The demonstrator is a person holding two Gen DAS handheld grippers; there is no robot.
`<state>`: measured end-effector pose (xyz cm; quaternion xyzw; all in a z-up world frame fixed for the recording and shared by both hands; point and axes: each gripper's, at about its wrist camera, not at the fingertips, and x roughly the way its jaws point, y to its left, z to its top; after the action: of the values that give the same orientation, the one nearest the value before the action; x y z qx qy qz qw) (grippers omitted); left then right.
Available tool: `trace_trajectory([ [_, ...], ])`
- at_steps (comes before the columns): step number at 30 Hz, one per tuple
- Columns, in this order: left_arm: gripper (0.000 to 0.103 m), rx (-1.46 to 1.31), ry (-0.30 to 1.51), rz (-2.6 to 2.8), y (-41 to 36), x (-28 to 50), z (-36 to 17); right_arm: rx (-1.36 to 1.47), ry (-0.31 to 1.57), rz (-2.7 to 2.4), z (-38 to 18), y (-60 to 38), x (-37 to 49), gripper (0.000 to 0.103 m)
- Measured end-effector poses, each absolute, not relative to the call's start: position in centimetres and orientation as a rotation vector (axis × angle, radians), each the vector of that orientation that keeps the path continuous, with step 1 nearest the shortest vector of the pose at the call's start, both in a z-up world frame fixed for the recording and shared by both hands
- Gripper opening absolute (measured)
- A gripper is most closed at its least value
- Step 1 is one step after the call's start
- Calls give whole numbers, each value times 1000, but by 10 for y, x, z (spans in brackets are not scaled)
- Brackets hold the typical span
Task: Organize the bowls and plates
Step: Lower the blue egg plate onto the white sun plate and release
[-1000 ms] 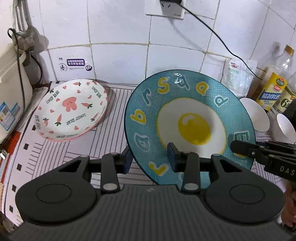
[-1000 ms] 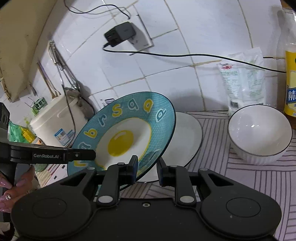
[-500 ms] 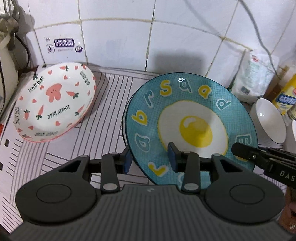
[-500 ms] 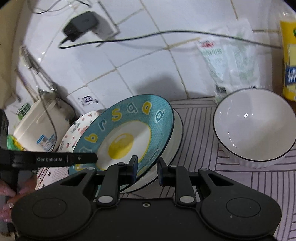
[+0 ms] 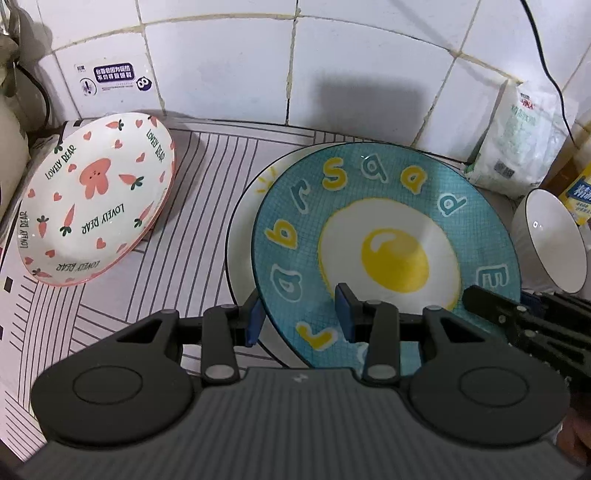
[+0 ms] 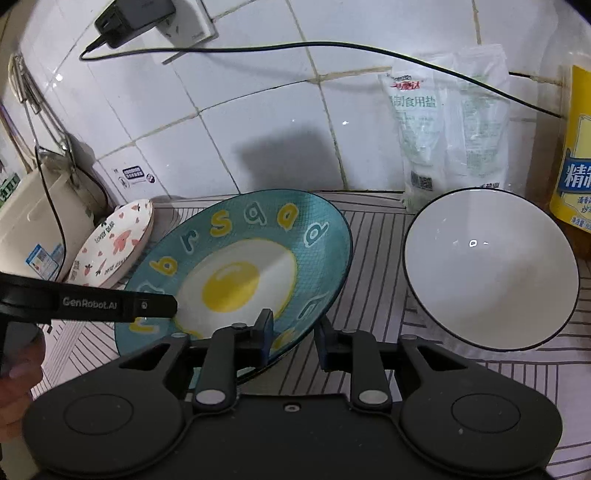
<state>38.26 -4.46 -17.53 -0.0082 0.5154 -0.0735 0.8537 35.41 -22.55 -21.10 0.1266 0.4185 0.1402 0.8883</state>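
Left claw (image 5: 301, 319) and right claw (image 6: 293, 338) are pinched on teal plate (image 5: 388, 254), now lowered onto white plate (image 5: 240, 236) beneath; stacking nearly done.

White tiled wall (image 5: 229, 66) with stained grout. Striped mat (image 5: 207, 177) covers the counter. Black charger (image 6: 133, 16) in wall socket (image 6: 192, 27), cable (image 6: 332, 50) running right. Sticker (image 5: 112, 75) on 1 tile.
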Motion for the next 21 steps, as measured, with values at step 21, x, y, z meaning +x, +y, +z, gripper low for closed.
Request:
trace_trajectory([
  [21, 39, 168, 1105, -57, -62, 373, -173, -27, 775, 211, -217, -187, 341, 36],
])
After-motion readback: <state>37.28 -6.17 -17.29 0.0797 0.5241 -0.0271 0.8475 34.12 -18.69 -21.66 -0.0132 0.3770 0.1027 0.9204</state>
